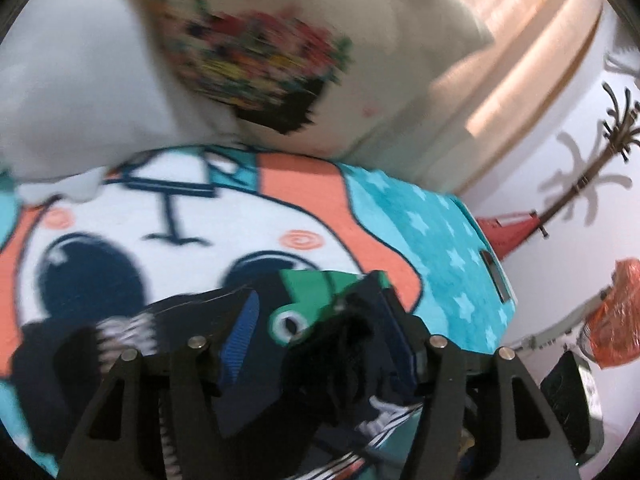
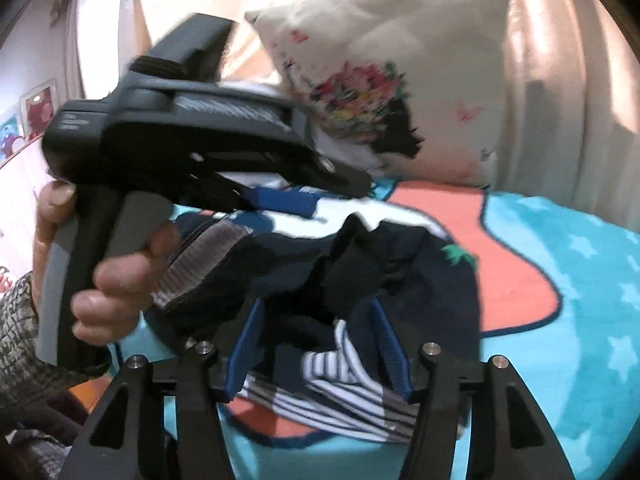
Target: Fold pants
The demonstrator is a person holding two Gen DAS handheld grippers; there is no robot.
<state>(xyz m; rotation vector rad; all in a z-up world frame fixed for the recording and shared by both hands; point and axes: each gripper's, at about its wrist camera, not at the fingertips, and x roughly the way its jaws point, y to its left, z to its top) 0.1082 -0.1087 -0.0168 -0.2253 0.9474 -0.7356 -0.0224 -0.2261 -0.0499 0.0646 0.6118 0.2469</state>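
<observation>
The pants (image 1: 276,364) are small, dark navy, with a green frog patch (image 1: 308,300) and striped lining, bunched on a cartoon blanket. In the left wrist view my left gripper (image 1: 320,320) has its blue pads wide apart, with the bunched navy cloth lying between them. In the right wrist view the pants (image 2: 400,264) lie in a heap, and my right gripper (image 2: 316,320) is open, its blue pads on either side of the cloth. The left gripper's body (image 2: 192,132), held by a hand, sits at the left over the pants.
A teal, white and coral cartoon blanket (image 1: 432,224) covers the bed. A cream pillow with a flower print (image 2: 400,92) leans at the back against pale curtains. A wall with a coat rack (image 1: 600,152) and an orange bag (image 1: 616,312) is on the right.
</observation>
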